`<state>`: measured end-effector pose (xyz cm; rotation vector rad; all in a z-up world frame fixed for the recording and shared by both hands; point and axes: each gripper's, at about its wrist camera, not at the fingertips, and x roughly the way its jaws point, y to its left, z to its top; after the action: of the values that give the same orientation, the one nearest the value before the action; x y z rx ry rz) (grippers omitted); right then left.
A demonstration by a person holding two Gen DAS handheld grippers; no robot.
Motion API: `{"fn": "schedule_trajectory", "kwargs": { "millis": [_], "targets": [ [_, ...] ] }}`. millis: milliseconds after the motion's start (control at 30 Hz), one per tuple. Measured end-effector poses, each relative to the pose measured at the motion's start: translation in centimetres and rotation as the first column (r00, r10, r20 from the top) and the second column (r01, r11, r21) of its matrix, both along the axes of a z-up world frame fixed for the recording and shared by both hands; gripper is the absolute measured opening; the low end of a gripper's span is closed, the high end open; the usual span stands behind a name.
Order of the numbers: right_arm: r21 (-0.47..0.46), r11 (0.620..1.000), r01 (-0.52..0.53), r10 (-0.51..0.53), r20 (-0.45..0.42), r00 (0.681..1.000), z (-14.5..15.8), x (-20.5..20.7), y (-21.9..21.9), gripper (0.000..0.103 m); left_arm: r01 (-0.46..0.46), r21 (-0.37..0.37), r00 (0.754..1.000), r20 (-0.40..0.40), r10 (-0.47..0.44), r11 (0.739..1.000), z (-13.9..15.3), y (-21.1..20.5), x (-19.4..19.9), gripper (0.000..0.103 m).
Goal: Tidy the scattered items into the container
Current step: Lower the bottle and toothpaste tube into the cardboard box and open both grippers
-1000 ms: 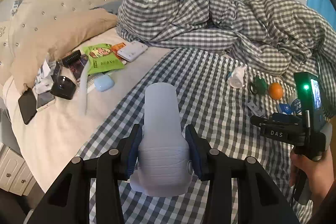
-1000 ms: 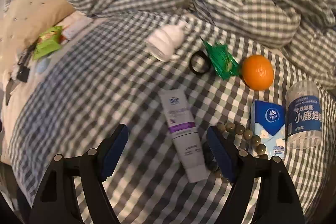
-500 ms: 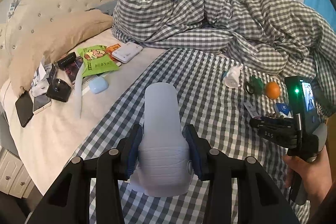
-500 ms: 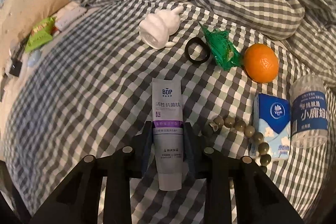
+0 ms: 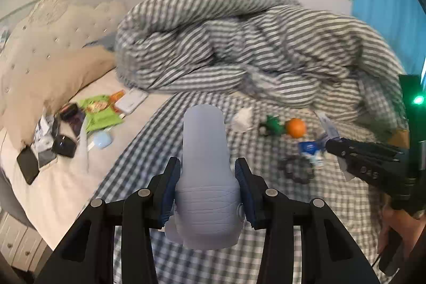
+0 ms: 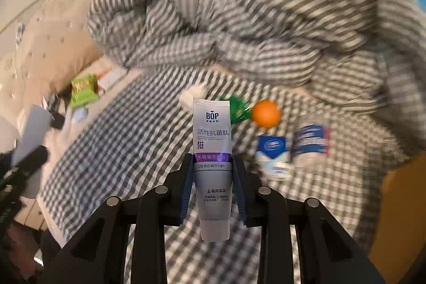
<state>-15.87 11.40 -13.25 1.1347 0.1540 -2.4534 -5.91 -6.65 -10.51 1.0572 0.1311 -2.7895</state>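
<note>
My left gripper (image 5: 205,177) is shut on a pale lavender bottle-shaped object (image 5: 203,172) and holds it above the checked bed. My right gripper (image 6: 212,177) is shut on a grey-white BOP toothpaste tube (image 6: 211,151), lifted off the bed; it also shows in the left wrist view (image 5: 346,151). On the checked sheet lie an orange (image 6: 266,113), a green wrapped item (image 6: 238,109), a white lump (image 6: 193,95), a blue-white carton (image 6: 273,153) and a blue-labelled canister (image 6: 310,145). A bead bracelet (image 5: 295,169) lies near the carton. An orange-brown edge (image 6: 399,204) shows at right.
A crumpled checked duvet (image 5: 239,44) is heaped at the back. Beige pillows (image 5: 48,71) sit at left, with phones, a green snack bag (image 5: 99,113), a white power bank (image 5: 130,101) and a pale blue case (image 5: 102,140) on the cream sheet. The bed edge drops at lower left.
My right gripper has closed on the toothpaste tube and lifted it off the bed. Both views have tilted up and pulled back. The left gripper still holds the lavender object.
</note>
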Motion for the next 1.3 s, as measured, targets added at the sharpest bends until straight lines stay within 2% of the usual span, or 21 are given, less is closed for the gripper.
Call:
{"fn": "schedule_trajectory", "kwargs": {
  "millis": [300, 467, 633, 967, 1033, 1300],
  "targets": [
    [-0.071, 0.988, 0.139, -0.147, -0.138, 0.979, 8.3, 7.2, 11.1, 0.028, 0.151, -0.018, 0.985, -0.085, -0.152, 0.988, 5.2, 9.4, 1.7, 0.043],
    [-0.081, 0.969, 0.233, -0.244, -0.184, 0.952, 10.7, 10.5, 17.5, 0.028, 0.234, -0.014, 0.965, -0.117, -0.234, 0.972, 6.8, 15.0, 2.6, 0.043],
    [-0.096, 0.939, 0.331, -0.344, -0.208, 0.916, 12.3, 13.4, 24.2, 0.028, 0.327, -0.004, 0.938, -0.122, -0.325, 0.945, 7.2, 20.9, 3.3, 0.043],
    [-0.102, 0.845, 0.525, -0.534, -0.201, 0.821, 12.5, 17.1, 35.8, 0.028, 0.504, 0.007, 0.857, -0.127, -0.5, 0.863, 8.3, 32.0, 3.3, 0.043],
    [-0.092, 0.833, 0.545, -0.552, -0.184, 0.813, 11.8, 16.9, 37.5, 0.028, 0.531, 0.023, 0.843, -0.116, -0.526, 0.847, 8.0, 33.9, 2.8, 0.043],
    [-0.071, 0.822, 0.566, -0.57, -0.136, 0.81, 8.7, 16.0, 39.7, 0.028, 0.585, 0.023, 0.81, -0.063, -0.582, 0.811, 5.8, 38.6, 1.2, 0.044]
  ]
}}
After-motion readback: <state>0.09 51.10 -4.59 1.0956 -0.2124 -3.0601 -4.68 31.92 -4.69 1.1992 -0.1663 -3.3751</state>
